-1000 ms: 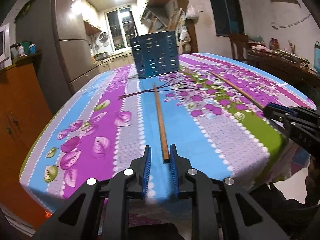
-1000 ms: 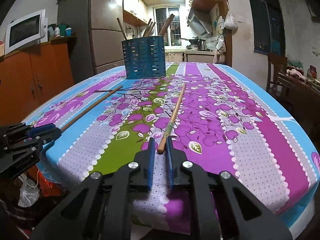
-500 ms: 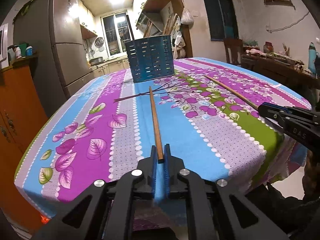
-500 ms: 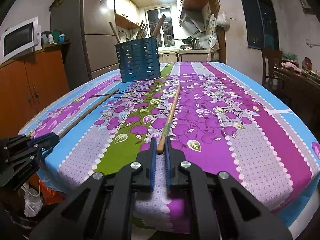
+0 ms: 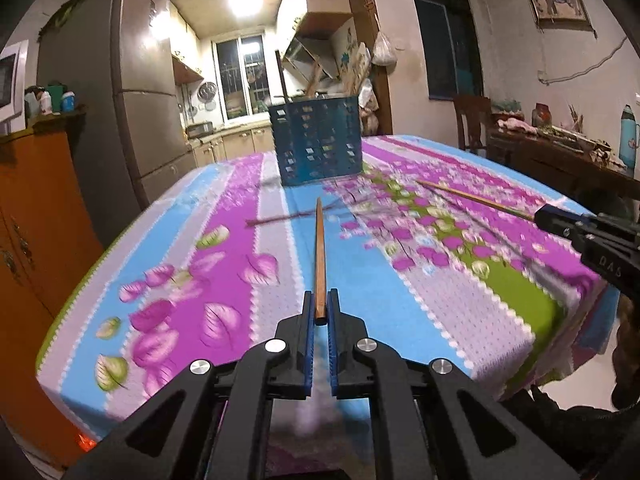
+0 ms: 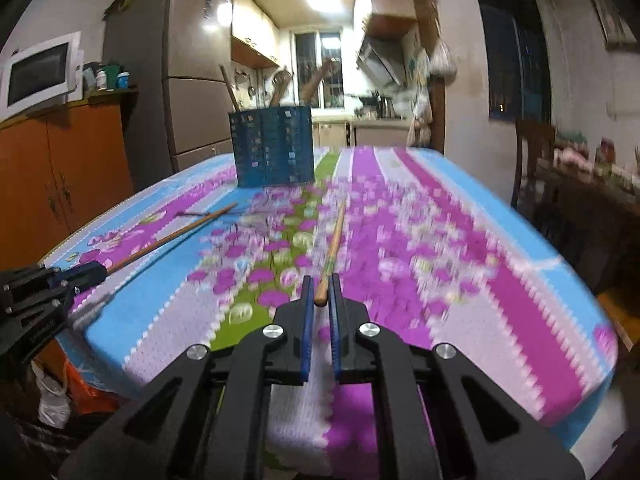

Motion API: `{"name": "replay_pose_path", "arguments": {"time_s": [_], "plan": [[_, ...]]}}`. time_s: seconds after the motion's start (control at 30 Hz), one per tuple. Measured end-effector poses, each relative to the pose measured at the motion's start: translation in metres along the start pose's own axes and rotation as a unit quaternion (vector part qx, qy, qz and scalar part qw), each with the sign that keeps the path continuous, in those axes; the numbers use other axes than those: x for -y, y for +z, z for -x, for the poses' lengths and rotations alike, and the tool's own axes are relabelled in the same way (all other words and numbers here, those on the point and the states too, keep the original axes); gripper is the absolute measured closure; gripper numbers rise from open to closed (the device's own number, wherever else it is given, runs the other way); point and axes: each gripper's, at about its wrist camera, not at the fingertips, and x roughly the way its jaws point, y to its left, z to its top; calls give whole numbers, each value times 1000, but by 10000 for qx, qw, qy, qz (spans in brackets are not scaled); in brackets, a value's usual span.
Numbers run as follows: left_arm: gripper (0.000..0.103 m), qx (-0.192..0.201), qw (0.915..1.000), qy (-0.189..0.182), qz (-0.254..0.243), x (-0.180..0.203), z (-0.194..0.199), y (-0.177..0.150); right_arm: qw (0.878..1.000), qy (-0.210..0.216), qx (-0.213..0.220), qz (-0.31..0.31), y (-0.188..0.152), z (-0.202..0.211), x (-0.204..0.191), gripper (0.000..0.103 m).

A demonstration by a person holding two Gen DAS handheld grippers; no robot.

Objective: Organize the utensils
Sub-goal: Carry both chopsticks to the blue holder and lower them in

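Note:
My left gripper (image 5: 319, 307) is shut on the near end of a brown chopstick (image 5: 319, 248), which points away over the flowered tablecloth toward the blue slotted utensil holder (image 5: 317, 142). My right gripper (image 6: 321, 294) is shut on the near end of a second chopstick (image 6: 334, 242) with a greenish patterned grip. Each view shows the other gripper at its side holding its stick: the right one (image 5: 560, 220) with its chopstick (image 5: 472, 197), the left one (image 6: 86, 272) with its chopstick (image 6: 172, 238). The holder (image 6: 273, 146) has several wooden utensils standing in it.
The table (image 5: 500, 300) fills the middle of the room. An orange cabinet (image 6: 60, 168) with a microwave (image 6: 38, 72) and a tall fridge (image 6: 188, 76) stand to the left. A wooden chair (image 5: 474, 120) and a cluttered side table (image 5: 568, 152) stand to the right.
Both grippers closed fully onto the near ends of their chopsticks. The right gripper then rose a little with its stick, and the views now sit lower toward the table's edge.

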Motion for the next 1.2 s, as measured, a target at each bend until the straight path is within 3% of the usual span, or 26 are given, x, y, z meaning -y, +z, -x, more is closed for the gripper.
{"name": "replay_pose_path", "arguments": {"time_s": [0.27,0.47,0.8,1.2], "plan": [[96,480,9987,-159,6,-24,28,59,9953,247,724,598,76,21,0,98],[96,841,9960,-313,26,-45,35,114,9912,578,901,780,125,16,-1,98],[96,829,9948,-566,171,-63,23,176,9899,1101,706,538,175,0,-7,98],[96,721,9949,-705,51,-56,10,209,9877,1419,602,271,207,-11,-16,98]]}}
